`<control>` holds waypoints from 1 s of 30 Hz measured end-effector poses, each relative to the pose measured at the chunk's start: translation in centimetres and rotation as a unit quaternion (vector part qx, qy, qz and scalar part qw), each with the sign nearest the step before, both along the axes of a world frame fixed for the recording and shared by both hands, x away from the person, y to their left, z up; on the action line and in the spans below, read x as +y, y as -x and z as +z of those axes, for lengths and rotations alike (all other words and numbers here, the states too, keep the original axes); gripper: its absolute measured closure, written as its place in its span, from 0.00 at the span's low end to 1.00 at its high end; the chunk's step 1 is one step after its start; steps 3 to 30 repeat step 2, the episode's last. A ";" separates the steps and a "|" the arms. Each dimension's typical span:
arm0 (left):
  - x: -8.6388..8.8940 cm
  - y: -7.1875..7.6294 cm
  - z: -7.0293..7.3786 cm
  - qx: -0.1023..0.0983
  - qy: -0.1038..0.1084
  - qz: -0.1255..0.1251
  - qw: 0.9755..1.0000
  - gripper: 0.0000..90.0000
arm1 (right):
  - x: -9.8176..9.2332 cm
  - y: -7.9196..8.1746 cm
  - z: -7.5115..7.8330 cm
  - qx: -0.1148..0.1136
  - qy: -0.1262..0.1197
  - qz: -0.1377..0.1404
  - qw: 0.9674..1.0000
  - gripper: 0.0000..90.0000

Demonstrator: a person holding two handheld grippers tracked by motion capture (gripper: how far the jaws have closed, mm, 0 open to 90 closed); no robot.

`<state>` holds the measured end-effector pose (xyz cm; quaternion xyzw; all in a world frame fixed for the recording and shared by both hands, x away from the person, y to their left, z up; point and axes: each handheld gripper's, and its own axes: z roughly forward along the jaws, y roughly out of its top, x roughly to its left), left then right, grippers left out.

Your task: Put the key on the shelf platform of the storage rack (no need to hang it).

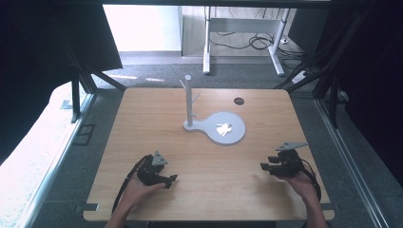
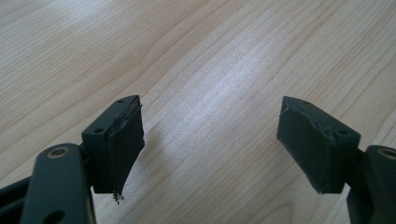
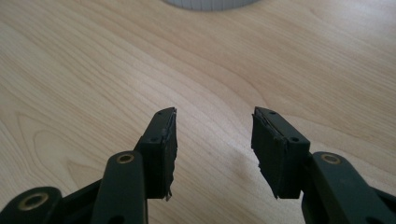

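We see both hands low at the near edge of the desk (image 1: 142,114), forearms coming in from the bottom. Left claw (image 1: 171,180) rests at near-left, pointing right across the wood; in the left gripper view its jaws stand wide apart w/ nothing between, just bare wood grain. Right claw (image 1: 264,167) sits at near-right, pointing left, grey plate on top; in the right gripper view its jaws are spread too, less wide, also empty.

A white stand (image 1: 215,126) w/ an upright post (image 1: 188,99) and round tray sits mid-desk, well apart from both claws, approx. between them and farther back. Small pale items (image 1: 224,128) lie on the tray; can't tell what they are. Its rim (image 3: 210,4) shows ahead of the right claw.

Desk is light wood w/ a dark round hole (image 1: 239,101) near the far edge. Grey floor around it, a white table frame (image 1: 244,33) and cables behind.
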<state>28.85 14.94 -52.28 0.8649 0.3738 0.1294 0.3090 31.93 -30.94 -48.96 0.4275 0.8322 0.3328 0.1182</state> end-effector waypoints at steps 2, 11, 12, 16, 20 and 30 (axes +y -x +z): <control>0.0 0.0 0.0 0.001 -0.001 -0.001 1.000 0.26 | 0.0 0.1 0.1 -0.007 -0.001 -0.001 1.000 0.56; 0.0 0.0 0.0 0.001 -0.001 -0.001 1.000 0.26 | 0.0 0.1 0.1 -0.007 -0.001 -0.001 1.000 0.56; 0.0 0.0 0.0 0.001 -0.001 -0.001 1.000 0.26 | 0.0 0.1 0.1 -0.007 -0.001 -0.001 1.000 0.56; 0.0 0.0 0.0 0.001 -0.001 -0.001 1.000 0.26 | 0.0 0.1 0.1 -0.007 -0.001 -0.001 1.000 0.56; 0.0 0.0 0.0 0.001 -0.001 -0.001 1.000 0.26 | 0.0 0.1 0.1 -0.007 -0.001 -0.001 1.000 0.56; 0.0 0.0 0.0 0.001 -0.001 -0.001 1.000 0.26 | 0.0 0.1 0.1 -0.007 -0.001 -0.001 1.000 0.56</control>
